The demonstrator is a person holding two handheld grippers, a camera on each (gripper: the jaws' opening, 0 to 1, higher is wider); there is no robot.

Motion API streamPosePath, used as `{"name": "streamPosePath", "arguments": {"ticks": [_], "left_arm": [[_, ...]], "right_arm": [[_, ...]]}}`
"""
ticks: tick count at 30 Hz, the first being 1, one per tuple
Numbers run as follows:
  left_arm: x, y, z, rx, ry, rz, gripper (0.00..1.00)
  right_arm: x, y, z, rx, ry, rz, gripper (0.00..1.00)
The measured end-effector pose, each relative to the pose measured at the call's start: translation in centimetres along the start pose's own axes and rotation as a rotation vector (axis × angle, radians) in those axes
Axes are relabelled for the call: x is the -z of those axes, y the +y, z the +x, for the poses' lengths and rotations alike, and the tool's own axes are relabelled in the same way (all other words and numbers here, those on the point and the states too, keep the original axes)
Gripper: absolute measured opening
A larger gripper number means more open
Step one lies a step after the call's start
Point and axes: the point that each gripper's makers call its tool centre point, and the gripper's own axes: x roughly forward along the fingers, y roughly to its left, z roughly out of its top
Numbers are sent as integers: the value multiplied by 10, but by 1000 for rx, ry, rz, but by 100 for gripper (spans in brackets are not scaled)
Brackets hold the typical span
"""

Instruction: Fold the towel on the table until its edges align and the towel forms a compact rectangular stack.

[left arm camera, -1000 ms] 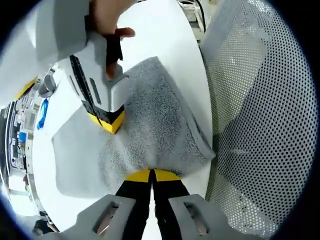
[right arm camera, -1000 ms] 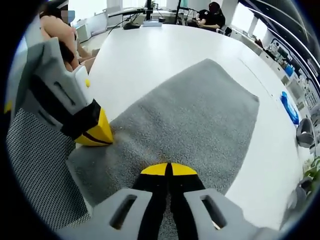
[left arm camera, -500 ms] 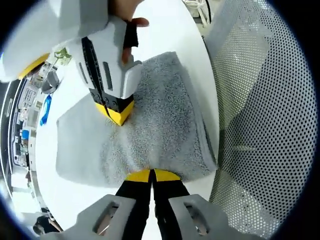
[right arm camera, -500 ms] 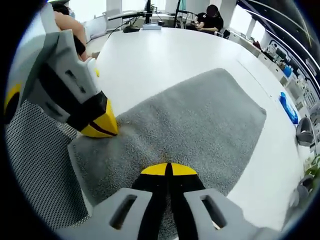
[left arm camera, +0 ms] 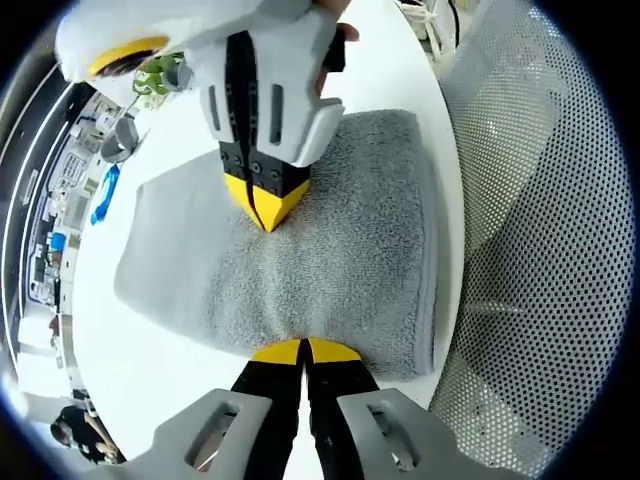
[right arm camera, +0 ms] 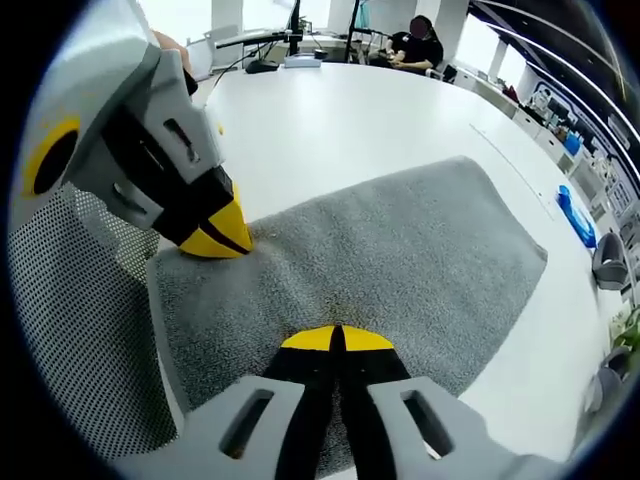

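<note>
I see a white table [right arm camera: 330, 120] with a grey towel [right arm camera: 380, 270] lying folded near its edge, and a small blue object [right arm camera: 569, 213] resting well apart from it.

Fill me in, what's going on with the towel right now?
A person is folding a grey towel on a white table with two handheld grippers. Both are shut on the towel's near edge: the left gripper at one spot, the right gripper further along it. The towel lies mostly flat, with a folded edge along the table's rim beside a mesh chair. It looks partly folded, not yet a compact stack.
</note>
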Motion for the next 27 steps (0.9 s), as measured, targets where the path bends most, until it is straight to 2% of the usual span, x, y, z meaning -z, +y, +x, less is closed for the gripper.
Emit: {"name": "streamPosePath", "arguments": {"ticks": [6, 7, 8, 10, 11, 13, 16, 21, 27], "left_arm": [[4, 4, 0, 15, -56, -37, 1], [2, 4, 0, 24, -89, -10, 1], [2, 3, 0, 25, -100, -7, 1], [2, 3, -1, 25, -166, -5, 1], [3, 4, -1, 32, -191, -55, 1], [4, 5, -1, 58, -192, -79, 1], [2, 8, 1, 77, -183, -62, 1], [3, 15, 5, 64, -163, -23, 1], [4, 27, 9, 57, -157, -13, 1]], "right_arm": [[-2, 0, 1, 3, -17, -2, 0], [-2, -1, 1, 0, -22, 8, 0], [-2, -1, 1, -2, -28, 15, 0], [-1, -1, 1, -7, -45, 34, 0], [-1, -2, 1, -9, -48, 37, 0], [-2, -1, 1, -10, -50, 37, 0], [-4, -1, 2, -2, -35, 5, 0], [-7, -9, 5, 8, -24, 7, 0], [-10, -17, 9, 5, -16, 15, 0]]}}
